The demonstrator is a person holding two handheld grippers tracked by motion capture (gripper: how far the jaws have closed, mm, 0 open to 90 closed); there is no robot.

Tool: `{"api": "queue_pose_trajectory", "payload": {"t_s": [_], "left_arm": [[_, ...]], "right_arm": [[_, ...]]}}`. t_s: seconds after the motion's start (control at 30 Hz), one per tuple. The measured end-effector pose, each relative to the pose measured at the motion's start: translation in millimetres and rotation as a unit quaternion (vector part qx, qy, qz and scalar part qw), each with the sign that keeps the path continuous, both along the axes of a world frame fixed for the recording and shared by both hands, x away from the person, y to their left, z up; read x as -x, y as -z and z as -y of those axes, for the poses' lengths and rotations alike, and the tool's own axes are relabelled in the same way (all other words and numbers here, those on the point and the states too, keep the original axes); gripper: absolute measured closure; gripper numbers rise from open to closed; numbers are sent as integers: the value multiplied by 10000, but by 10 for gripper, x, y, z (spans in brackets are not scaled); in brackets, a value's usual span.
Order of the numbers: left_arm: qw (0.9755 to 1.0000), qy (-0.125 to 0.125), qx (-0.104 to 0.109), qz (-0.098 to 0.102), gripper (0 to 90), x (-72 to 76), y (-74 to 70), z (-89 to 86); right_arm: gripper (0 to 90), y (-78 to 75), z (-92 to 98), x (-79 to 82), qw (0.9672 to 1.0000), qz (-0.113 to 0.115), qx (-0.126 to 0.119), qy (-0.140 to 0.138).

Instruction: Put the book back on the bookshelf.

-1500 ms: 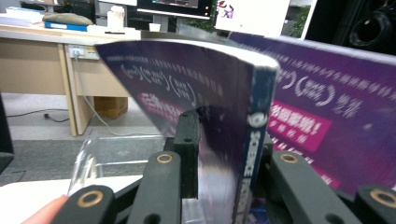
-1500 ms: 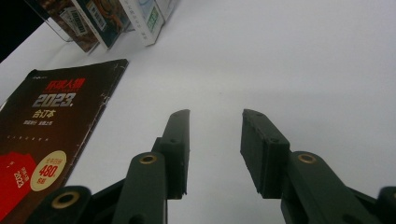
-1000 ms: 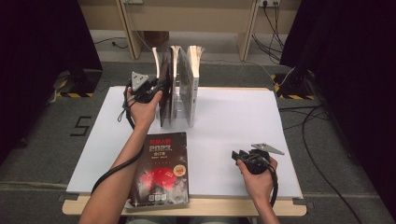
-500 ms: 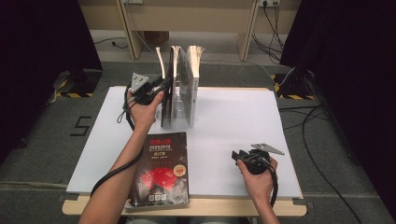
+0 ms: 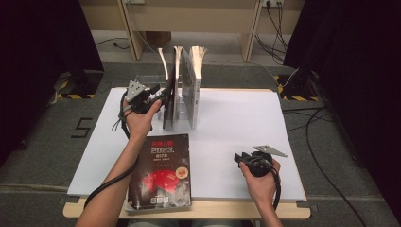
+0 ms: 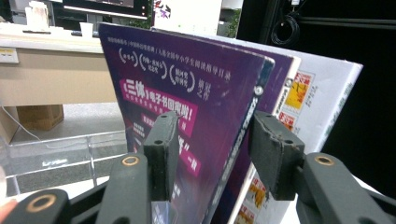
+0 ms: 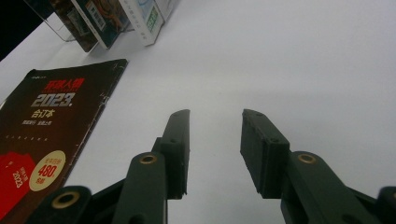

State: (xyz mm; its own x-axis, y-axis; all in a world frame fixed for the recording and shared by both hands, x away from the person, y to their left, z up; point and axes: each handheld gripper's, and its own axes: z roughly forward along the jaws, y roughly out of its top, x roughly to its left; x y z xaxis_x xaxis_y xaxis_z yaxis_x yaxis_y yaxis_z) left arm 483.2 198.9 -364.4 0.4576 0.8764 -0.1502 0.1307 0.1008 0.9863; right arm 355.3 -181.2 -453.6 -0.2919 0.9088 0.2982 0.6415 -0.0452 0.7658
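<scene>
Several books stand upright in a clear rack at the back of the white table (image 5: 236, 123). The leftmost is a purple book (image 5: 165, 90) (image 6: 187, 93). My left gripper (image 5: 158, 92) (image 6: 215, 116) straddles its near edge. Its jaws have just been opening, and the pads stand a little off the cover on either side. My right gripper (image 5: 236, 157) (image 7: 216, 114) rests near the table's front right, open with nothing between its fingers. A dark red book (image 5: 163, 172) (image 7: 42, 130) lies flat at the front, under the left forearm.
Two more books (image 5: 194, 85) stand right of the purple one; the white one (image 6: 322, 93) is farthest. The clear rack (image 6: 60, 154) extends left of the books. Bare table lies between the rack and my right gripper. Cables run over the floor at the right.
</scene>
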Motion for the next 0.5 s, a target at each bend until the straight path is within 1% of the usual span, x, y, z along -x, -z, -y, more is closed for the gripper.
{"api": "queue_pose_trajectory", "payload": {"t_s": [0.07, 0.2, 0.23, 0.33, 0.47, 0.5], "left_arm": [[10000, 9, -14, -11, 527, 15, 4, -11], [10000, 8, -44, -36, 525, 70, 23, -60], [10000, 14, -9, -84, 523, 98, 34, -89], [9999, 2, -81, -132, 520, 141, 51, -124], [9997, 3, -99, -244, 515, 188, 75, -175], [9997, 3, -99, -244, 514, 188, 75, -175]], "right_arm": [[635, 2, 4, -4, 10000, 35, 31, -22], [635, 9, -7, -3, 10000, -4, 33, -19], [634, 11, -8, -4, 10000, -5, 40, -23], [634, 12, -11, -5, 10000, -9, 39, -19], [635, 8, -11, -2, 10000, -8, 40, -16], [635, 8, -11, -2, 10000, -8, 40, -16]]}}
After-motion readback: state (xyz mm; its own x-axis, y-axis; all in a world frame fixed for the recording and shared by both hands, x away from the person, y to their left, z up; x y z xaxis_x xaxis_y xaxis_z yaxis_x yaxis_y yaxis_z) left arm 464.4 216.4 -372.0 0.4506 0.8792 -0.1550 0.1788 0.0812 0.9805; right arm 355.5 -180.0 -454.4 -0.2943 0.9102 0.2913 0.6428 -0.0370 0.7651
